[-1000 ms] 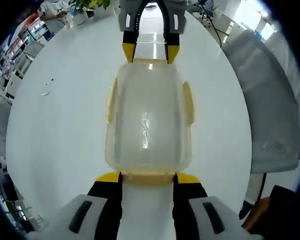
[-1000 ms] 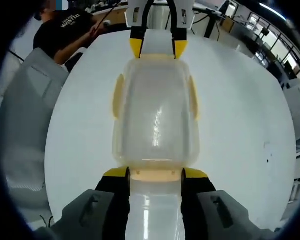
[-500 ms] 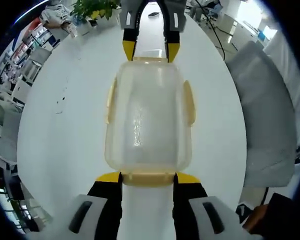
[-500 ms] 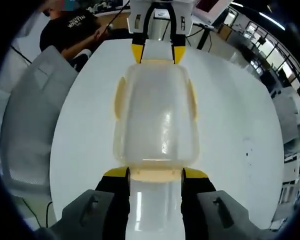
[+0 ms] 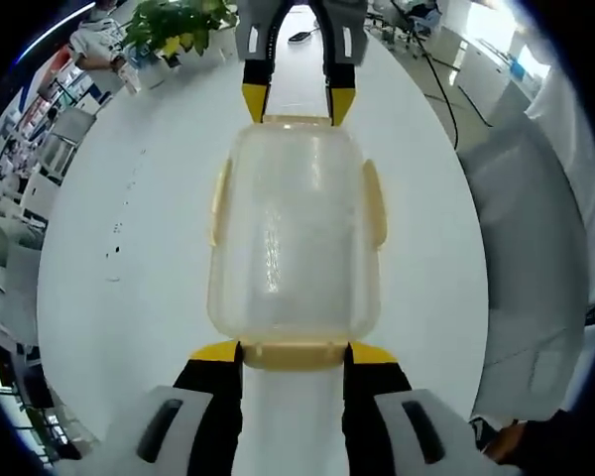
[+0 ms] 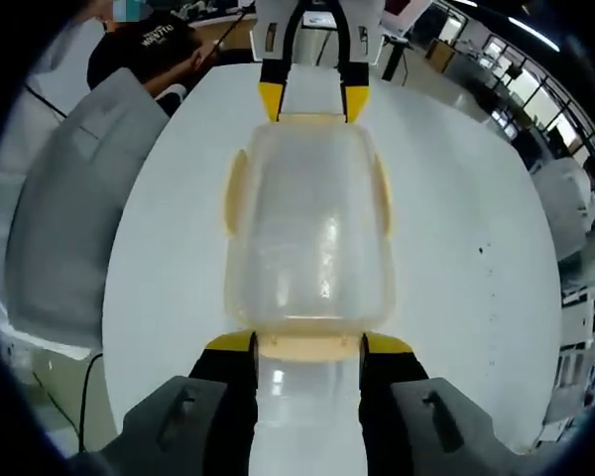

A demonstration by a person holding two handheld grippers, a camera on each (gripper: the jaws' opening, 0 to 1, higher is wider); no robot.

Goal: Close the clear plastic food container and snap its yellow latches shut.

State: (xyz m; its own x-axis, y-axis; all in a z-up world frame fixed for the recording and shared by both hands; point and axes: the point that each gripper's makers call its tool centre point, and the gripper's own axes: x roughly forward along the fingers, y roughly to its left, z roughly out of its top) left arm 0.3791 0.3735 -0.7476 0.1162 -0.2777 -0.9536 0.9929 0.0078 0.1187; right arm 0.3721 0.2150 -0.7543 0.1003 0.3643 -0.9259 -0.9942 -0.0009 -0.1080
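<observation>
my left gripper (image 5: 294,349): black jaws tipped yellow, rising from grey housings with dark oval slots. my right gripper (image 6: 308,343): likewise black, yellow-tipped jaws and grey slotted housings.

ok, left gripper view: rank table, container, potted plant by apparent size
1. White table
2. Clear container
3. Potted plant
The plant sits far back, so its small look is partly distance.
</observation>
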